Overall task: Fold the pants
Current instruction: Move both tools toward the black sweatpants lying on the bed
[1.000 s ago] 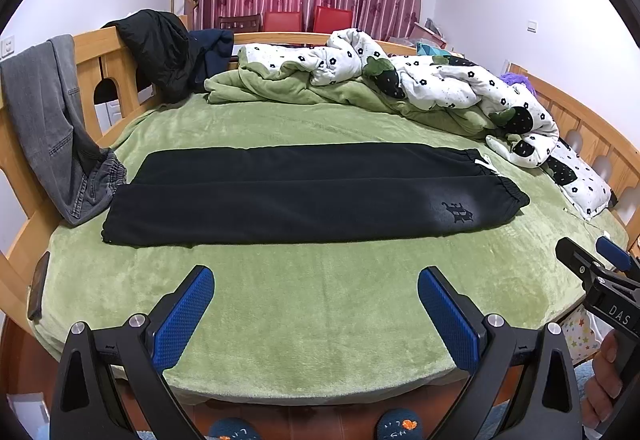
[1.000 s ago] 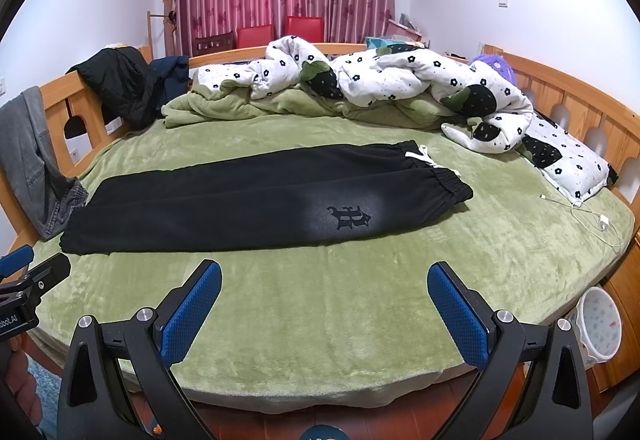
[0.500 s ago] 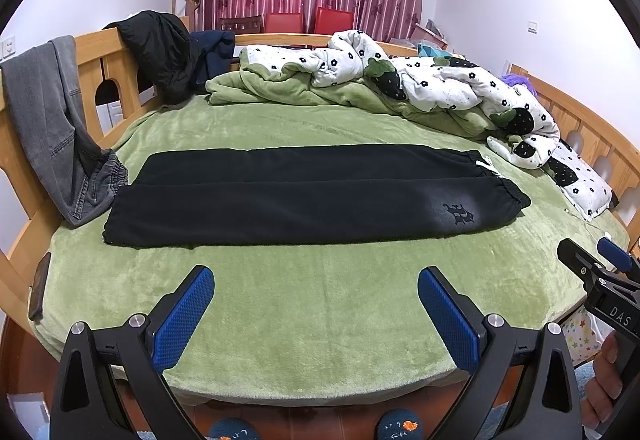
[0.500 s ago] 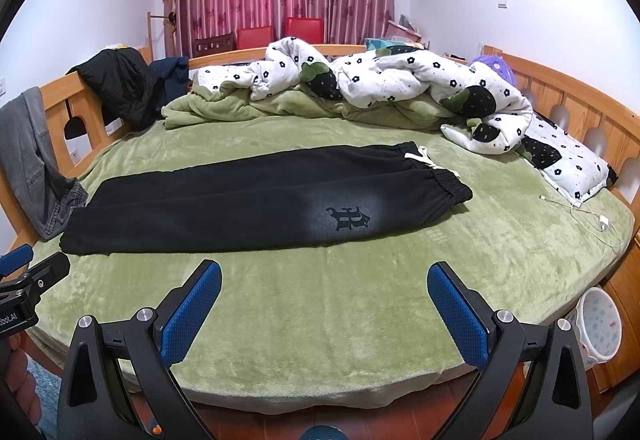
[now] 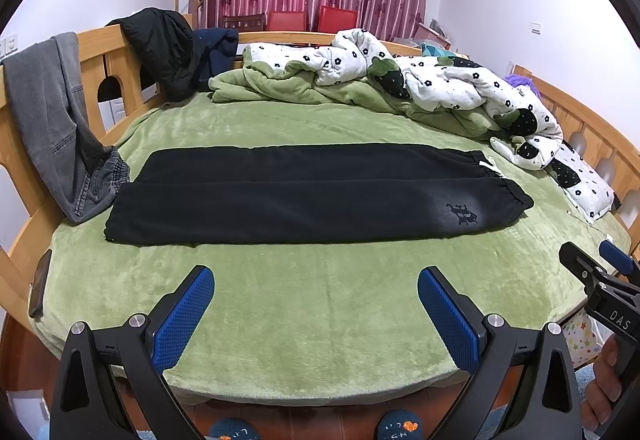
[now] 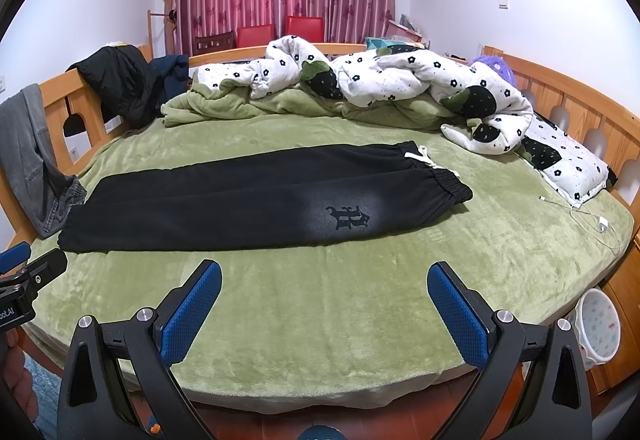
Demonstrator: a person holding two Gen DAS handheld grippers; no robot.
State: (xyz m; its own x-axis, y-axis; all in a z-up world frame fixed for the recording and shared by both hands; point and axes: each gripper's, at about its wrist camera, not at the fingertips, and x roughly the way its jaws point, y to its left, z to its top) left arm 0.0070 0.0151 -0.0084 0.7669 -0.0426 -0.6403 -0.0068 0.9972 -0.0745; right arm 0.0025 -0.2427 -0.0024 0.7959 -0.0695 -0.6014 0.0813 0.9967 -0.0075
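Black pants [image 5: 304, 196] lie flat across the green bed, legs side by side, cuffs at the left, elastic waistband with white drawstring at the right. They also show in the right wrist view [image 6: 256, 204], with a dark logo near the waist. My left gripper [image 5: 316, 300] is open and empty over the bed's near edge, short of the pants. My right gripper [image 6: 324, 296] is open and empty, likewise short of the pants. Each gripper shows at the edge of the other's view.
A rumpled white flowered quilt [image 6: 380, 84] and green blanket lie at the bed's far side. Grey jeans [image 5: 52, 128] and dark jackets [image 5: 164, 48] hang on the wooden rail at the left. A charger cable [image 6: 588, 216] lies at the right. A white bin [image 6: 600, 324] stands beside the bed.
Both views have shifted slightly; the pants sit a little lower and nearer in the left wrist view. Both grippers stay open and empty.
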